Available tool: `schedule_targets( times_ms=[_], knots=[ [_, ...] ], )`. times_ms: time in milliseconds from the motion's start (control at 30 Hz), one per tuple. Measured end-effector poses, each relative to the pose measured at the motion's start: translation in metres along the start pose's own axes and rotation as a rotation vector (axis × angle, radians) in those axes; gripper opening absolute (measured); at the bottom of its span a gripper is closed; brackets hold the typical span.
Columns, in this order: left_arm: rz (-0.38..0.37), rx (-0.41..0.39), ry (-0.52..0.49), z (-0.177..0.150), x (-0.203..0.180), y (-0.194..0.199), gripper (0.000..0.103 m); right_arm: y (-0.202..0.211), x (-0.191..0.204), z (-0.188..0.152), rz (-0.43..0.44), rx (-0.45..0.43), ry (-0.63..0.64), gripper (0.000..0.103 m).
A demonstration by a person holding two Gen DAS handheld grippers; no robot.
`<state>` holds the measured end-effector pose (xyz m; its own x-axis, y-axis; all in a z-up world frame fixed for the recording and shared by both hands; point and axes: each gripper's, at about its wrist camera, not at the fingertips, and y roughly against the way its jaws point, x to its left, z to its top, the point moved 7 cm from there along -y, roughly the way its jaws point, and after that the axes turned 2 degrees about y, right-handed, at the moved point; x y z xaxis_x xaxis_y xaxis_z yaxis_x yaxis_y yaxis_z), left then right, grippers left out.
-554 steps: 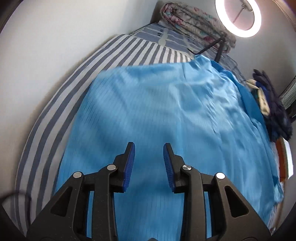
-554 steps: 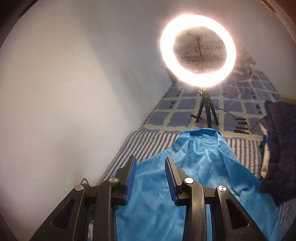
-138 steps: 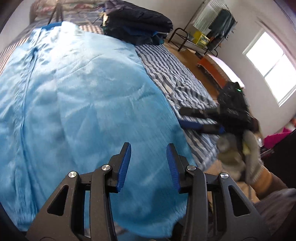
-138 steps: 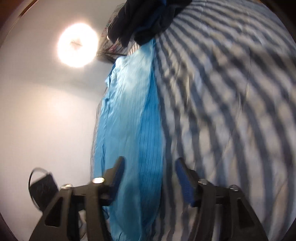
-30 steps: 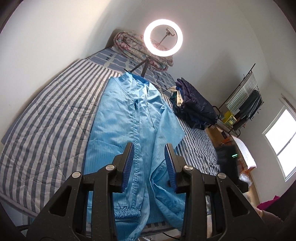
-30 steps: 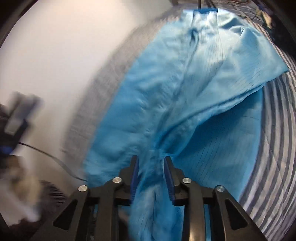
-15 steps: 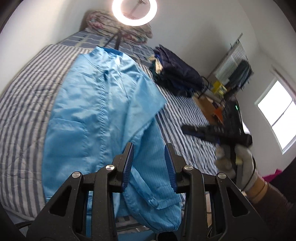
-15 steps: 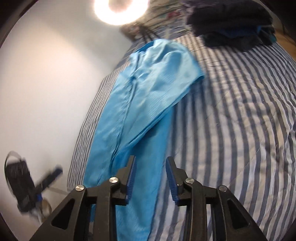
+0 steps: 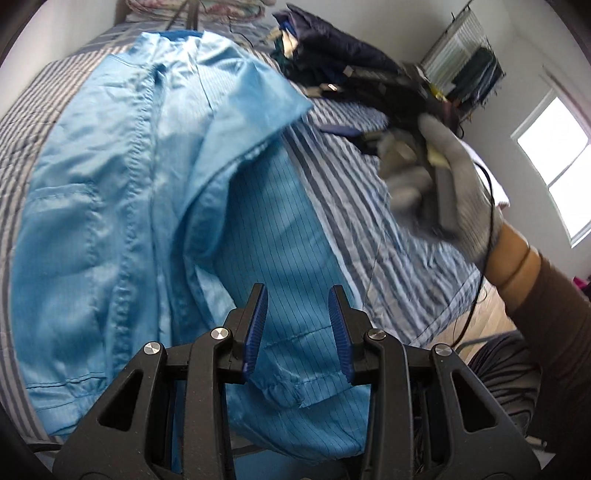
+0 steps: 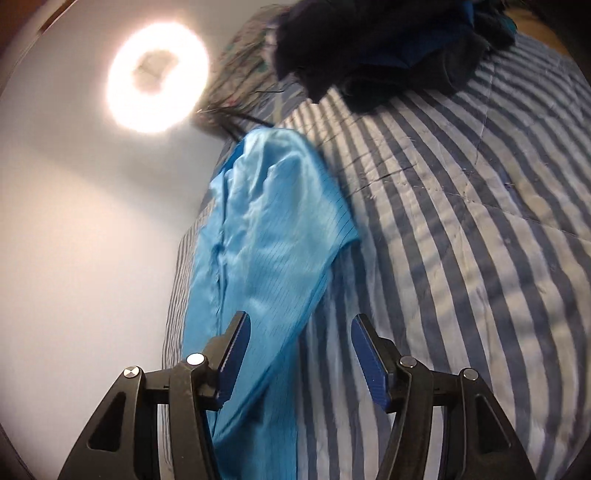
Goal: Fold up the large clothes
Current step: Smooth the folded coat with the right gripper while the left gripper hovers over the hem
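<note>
Left gripper [image 9: 297, 328] hangs over the near end of the light blue garment [image 9: 122, 206], its blue pads partly apart with nothing pinched between them; the cloth lies below. Right gripper [image 10: 299, 354] is opening its jaws, and the garment's right edge passes beneath the gap without being pressed by either pad.

One garment lies lengthwise on the bed [image 9: 388, 229], collar at the far end, cuffed sleeve [image 9: 291, 384] at the near edge. Its right side is folded over toward the middle, leaving a pointed flap [image 9: 258, 99] about midway along.

Beyond it on the right sits one heap of dark clothes [image 9: 340, 55], navy and black, resting on the bed and well apart from the garment. One ring light [image 10: 157, 75] glows at the far end beside a patterned bundle of bedding [image 9: 221, 5].

From the left wrist view, a person's gloved hand [image 9: 454, 177] in a grey knit glove, with a brown sleeve [image 9: 554, 306], holds the other tool over the bed's right part; it is blurred.

A blue-and-white striped quilt covers the bed. White walls close the left side, a window [image 9: 554, 155] brightens the far right, and a rack of hanging clothes [image 9: 469, 74] stands near it.
</note>
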<state>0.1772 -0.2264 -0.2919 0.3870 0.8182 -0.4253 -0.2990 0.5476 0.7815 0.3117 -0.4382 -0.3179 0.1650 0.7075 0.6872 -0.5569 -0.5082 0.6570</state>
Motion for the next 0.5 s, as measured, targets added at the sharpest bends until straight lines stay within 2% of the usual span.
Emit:
schedule_targets(
  times_ms=[267,333,367,400,500],
  knots=[
    [0.001,0.059,0.006,-0.009,0.003,-0.022,0.035,-0.045,-0.013,0.03,0.042,-0.038,-0.071,0.06],
    [-0.015,0.07,0.029,-0.01,0.006,-0.026,0.035,-0.054,-0.012,0.037,0.045,-0.045,-0.064,0.056],
    [-0.017,0.073,0.039,-0.009,0.008,-0.028,0.035,-0.058,-0.011,0.039,0.051,-0.04,-0.059,0.05],
    [-0.013,0.072,0.039,-0.009,0.009,-0.028,0.035,-0.063,-0.009,0.042,0.057,-0.032,-0.054,0.035],
    [0.003,0.069,0.035,-0.009,0.011,-0.029,0.035,-0.072,0.005,0.049,0.062,-0.015,-0.023,0.012]
  ],
)
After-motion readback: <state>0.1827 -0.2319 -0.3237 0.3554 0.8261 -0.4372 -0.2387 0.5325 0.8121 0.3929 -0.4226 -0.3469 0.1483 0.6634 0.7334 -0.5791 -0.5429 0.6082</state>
